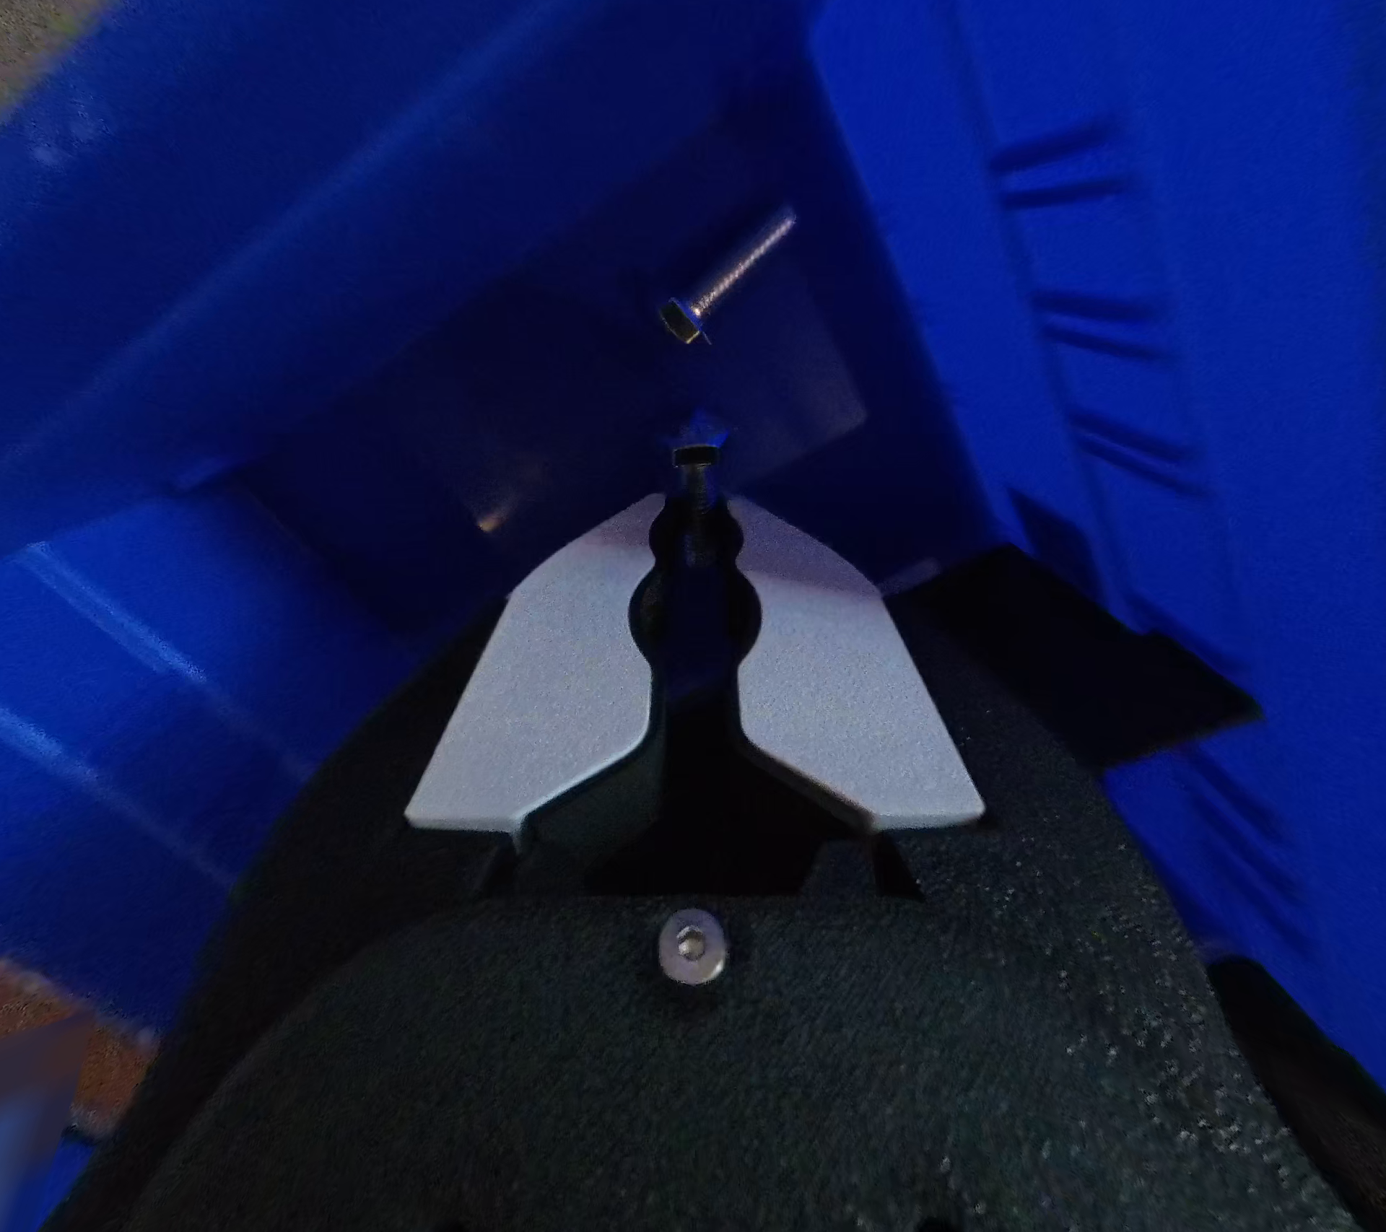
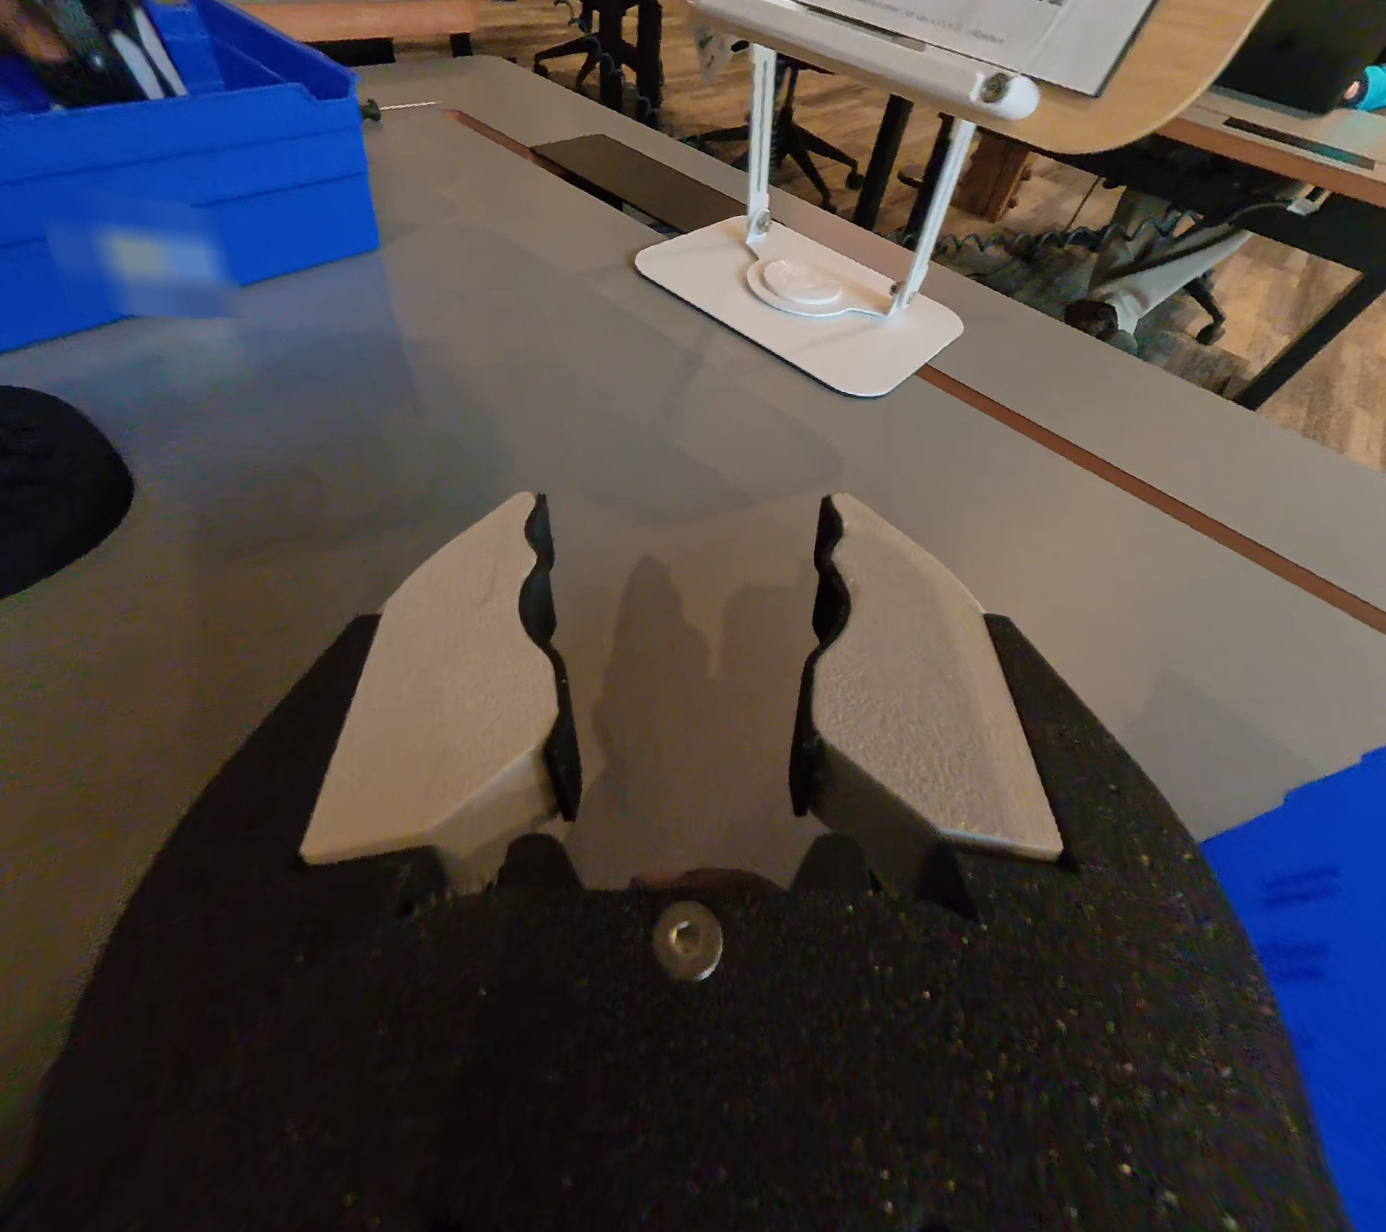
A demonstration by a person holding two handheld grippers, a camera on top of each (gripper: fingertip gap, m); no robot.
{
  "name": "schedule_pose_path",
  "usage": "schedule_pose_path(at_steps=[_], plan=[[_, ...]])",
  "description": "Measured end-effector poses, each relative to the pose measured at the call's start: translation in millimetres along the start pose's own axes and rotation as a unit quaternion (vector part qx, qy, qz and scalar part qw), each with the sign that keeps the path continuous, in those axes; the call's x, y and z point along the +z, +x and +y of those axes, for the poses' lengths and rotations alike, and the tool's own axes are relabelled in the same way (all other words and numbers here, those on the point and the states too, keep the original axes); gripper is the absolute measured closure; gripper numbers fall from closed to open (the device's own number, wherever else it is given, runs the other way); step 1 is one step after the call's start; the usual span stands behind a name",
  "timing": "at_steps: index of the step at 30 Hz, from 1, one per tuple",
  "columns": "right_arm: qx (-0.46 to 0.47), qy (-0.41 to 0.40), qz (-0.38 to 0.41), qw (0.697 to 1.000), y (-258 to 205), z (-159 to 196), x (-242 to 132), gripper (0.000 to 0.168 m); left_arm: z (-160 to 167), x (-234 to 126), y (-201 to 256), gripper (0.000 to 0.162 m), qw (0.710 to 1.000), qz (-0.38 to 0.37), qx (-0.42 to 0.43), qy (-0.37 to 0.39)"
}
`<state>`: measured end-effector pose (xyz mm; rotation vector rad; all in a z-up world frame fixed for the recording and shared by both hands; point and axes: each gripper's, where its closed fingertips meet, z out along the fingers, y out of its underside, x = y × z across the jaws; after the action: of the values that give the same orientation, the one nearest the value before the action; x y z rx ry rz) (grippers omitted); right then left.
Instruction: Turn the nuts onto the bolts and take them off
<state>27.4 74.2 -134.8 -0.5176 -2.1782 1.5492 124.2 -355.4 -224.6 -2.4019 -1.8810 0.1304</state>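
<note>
In the left wrist view my left gripper (image 1: pixel 696 510) is deep inside a blue bin (image 1: pixel 375 221) and is shut on a small bolt (image 1: pixel 694 472). The bolt's threaded shank runs between the fingers and its hex head points away from me toward the bin floor. A second, longer bolt (image 1: pixel 724 277) lies loose on the bin floor just beyond it. In the right wrist view my right gripper (image 2: pixel 679 510) is open and empty, low over the grey table (image 2: pixel 450 416). No nut shows in either view.
The blue bin (image 2: pixel 180 176) stands at the table's left in the right wrist view, with a dark gripper body reaching into it. A white stand (image 2: pixel 799 304) holding an instruction sheet stands ahead. A black object (image 2: pixel 52 484) lies at the left edge; another blue thing (image 2: pixel 1305 933) at the lower right. Across from one pair of fingers to the other is roughly 45 cm. My right gripper's tips are some 15 cm from the blue thing (image 2: pixel 1305 933).
</note>
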Motion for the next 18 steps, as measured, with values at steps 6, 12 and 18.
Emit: schedule_pose_path(at_steps=[6, 12, 18], plan=[[-0.049, -0.005, -0.039, 0.998, -19.6, -1.8, 4.4, 0.103, -17.3, -67.2, 18.9, 0.152, 0.994, -0.022, 0.058, 0.093], [-0.120, 0.002, -0.113, 0.986, -56.0, -13.5, 7.2, 0.105, -39.4, -118.5, 105.3, 0.152, 0.969, 0.013, 0.181, 0.167], [-0.175, 0.041, -0.230, 0.957, -106.4, -35.5, -2.2, 0.112, -47.4, -116.0, 208.0, 0.152, 0.930, 0.066, 0.314, 0.178]])
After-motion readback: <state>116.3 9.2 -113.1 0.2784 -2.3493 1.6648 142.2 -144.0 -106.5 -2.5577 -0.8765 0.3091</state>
